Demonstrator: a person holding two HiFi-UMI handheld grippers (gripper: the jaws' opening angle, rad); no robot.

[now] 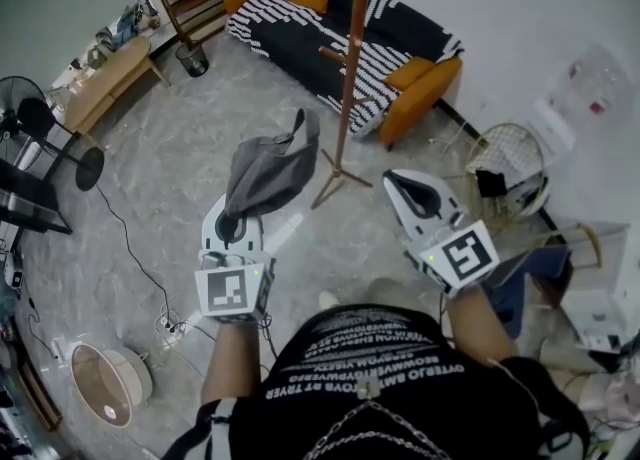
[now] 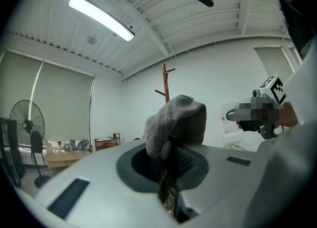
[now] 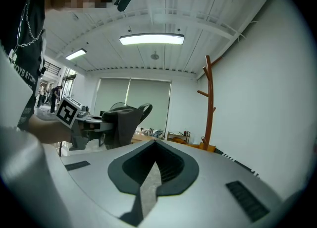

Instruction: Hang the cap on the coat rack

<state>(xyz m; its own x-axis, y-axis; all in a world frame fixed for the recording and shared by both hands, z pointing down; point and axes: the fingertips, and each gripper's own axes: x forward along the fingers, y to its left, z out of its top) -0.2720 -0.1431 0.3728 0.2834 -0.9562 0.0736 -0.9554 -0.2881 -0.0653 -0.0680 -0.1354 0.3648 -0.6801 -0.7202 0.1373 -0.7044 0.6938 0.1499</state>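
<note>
Head view shows the soft grey fabric cap (image 1: 268, 173) pinched by the left gripper (image 1: 234, 220). It is carried in the air above the floor, just short of the tall reddish-brown wooden coat rack (image 1: 350, 68), and touches neither the pole nor its pegs. In the left gripper view the jaws are clamped nearly together on a fold of the cloth, and the crown bulges up over them in front of the rack. The right gripper (image 1: 402, 182) hangs beside it on the other side of the pole. Its own view shows its jaws brought together with nothing between them.

The cap looks light and limp. It sags and folds around the grip, and its back strap loop sticks up on the far side. It will probably not keep an open shape by itself, so a peg needs a clear opening to go through. The strap loop or the rim beside it seems the best place to offer to a peg. The free gripper could pinch the opposite rim to spread the opening. Cloth this thin may slip from a small pinch
</note>
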